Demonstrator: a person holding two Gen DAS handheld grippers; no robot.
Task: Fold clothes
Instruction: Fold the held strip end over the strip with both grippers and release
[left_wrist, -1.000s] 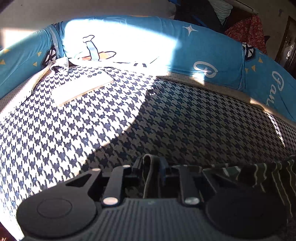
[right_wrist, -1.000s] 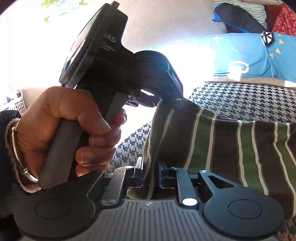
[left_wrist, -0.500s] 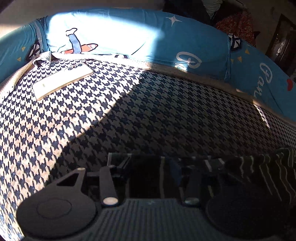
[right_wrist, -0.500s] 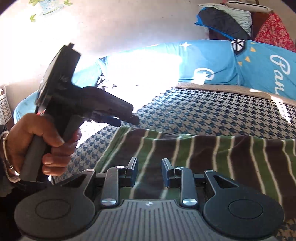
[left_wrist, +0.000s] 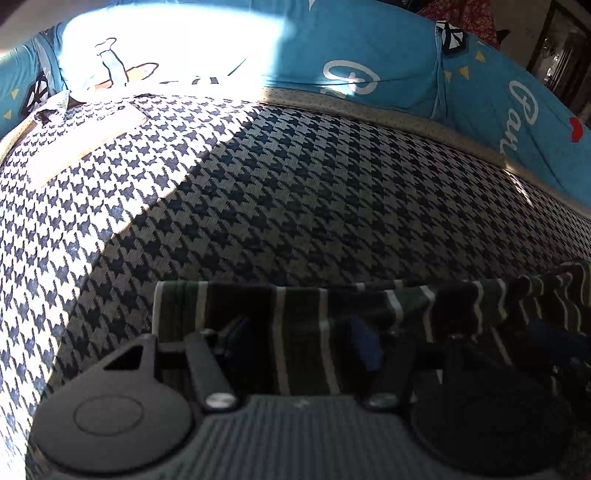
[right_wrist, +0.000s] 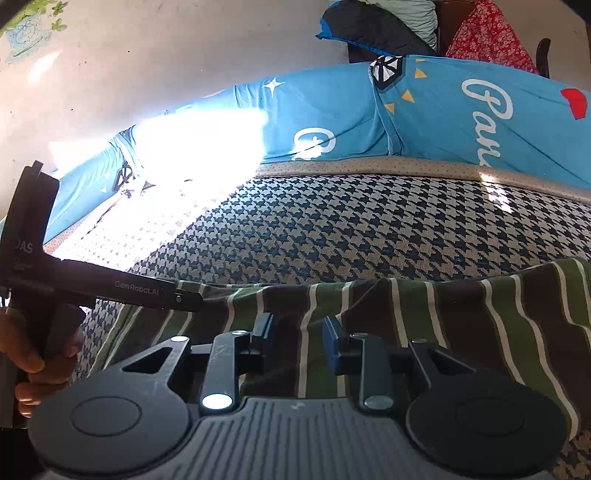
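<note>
Green, brown and white striped cloth garment (right_wrist: 424, 325) flat on the near houndstooth-covered bed (left_wrist: 295, 192), left claw (left_wrist: 299, 341) opening above it (gripping nothing), right claw (right_wrist: 298, 338) narrowly parted, unclamped, white slab-shaped phone (left_wrist: 85, 144) far left, blue printed cushions (right_wrist: 424, 110) behind.

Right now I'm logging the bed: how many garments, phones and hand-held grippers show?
Striped garment: 1
Phone: 1
Hand-held grippers: 2, left hand-held gripper with jaws opening, right hand-held gripper open
Total: 4

Green-brown striped garment (right_wrist: 424, 317), houndstooth cover (right_wrist: 369, 229)
</note>
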